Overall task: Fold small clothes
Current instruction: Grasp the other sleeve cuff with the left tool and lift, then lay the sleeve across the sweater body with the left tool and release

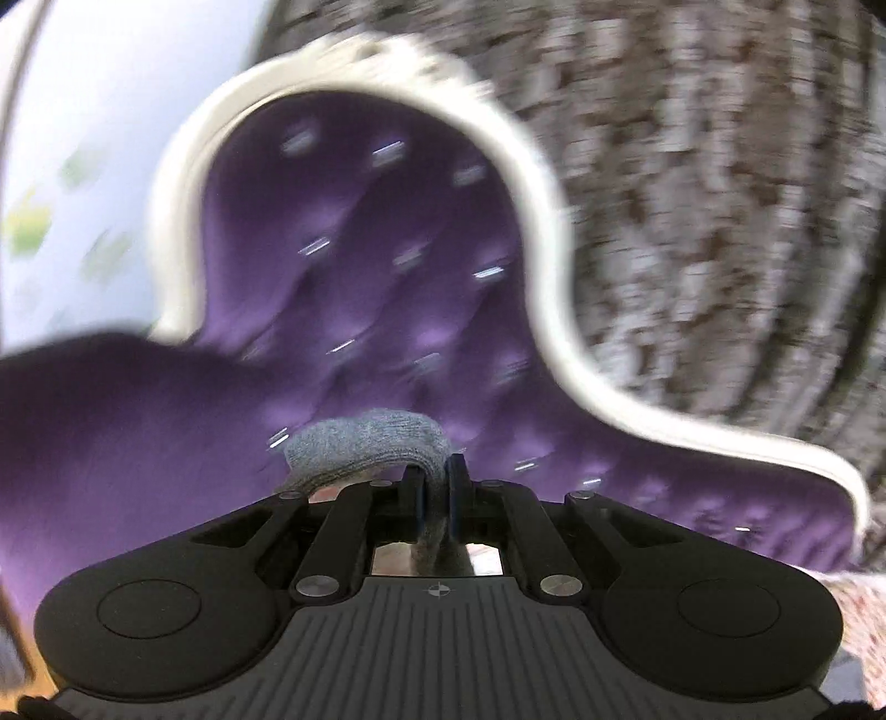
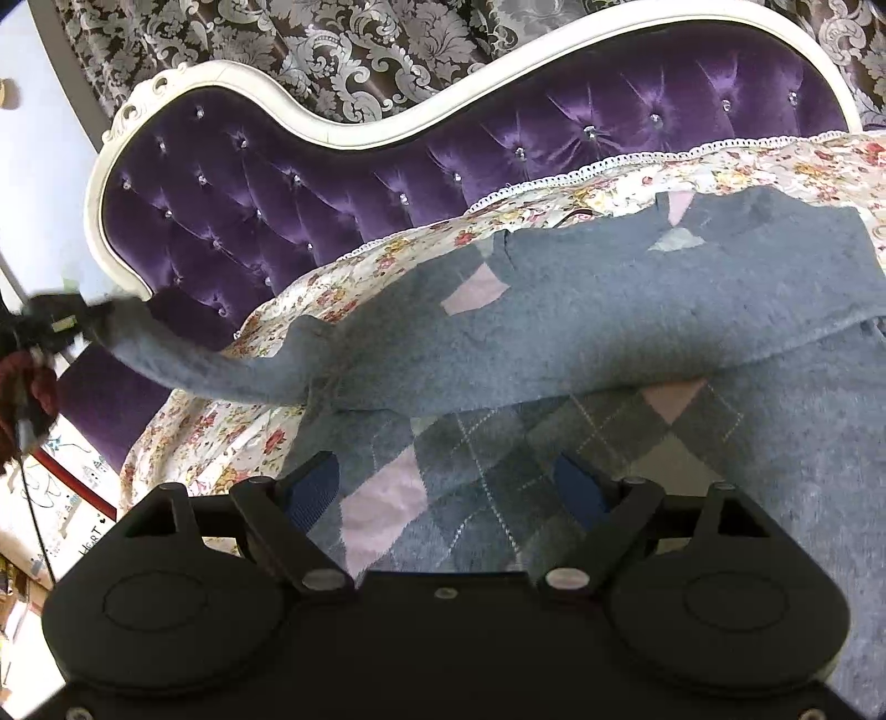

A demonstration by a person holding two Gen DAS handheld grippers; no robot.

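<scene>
Right wrist view shows a grey argyle sweater [image 2: 581,332] lying on a bed with a floral bedspread [image 2: 775,166], and its upper part is already turned over the lower part, so pale pink and grey diamonds show on both layers. The right gripper [image 2: 451,487] hovers just above the knit with its blue-padded fingers [image 2: 313,484] wide apart, holding nothing. At the far left edge the left gripper [image 2: 55,324] has the end of one sleeve [image 2: 221,371], which stretches from the body of the sweater up to it. In the left wrist view the left gripper's fingers are closed together on a fold of this grey knit, and the picture is much blurred, so small details cannot be read. I think the main risk is that the thin pinch of soft wool slips out while the sleeve is lifted, because only a small bit of the cuff sits between the pads. A strong pull can also drag the folded body out of line, since the right gripper does not press it down. The sweater looks soft, fuzzy and loose; the bedspread is smooth with a lace edge. Behind stands a headboard [image 2: 332,183] of purple tufted velvet with shiny buttons and a curved white frame, before a damask curtain [image 2: 360,50].
</scene>
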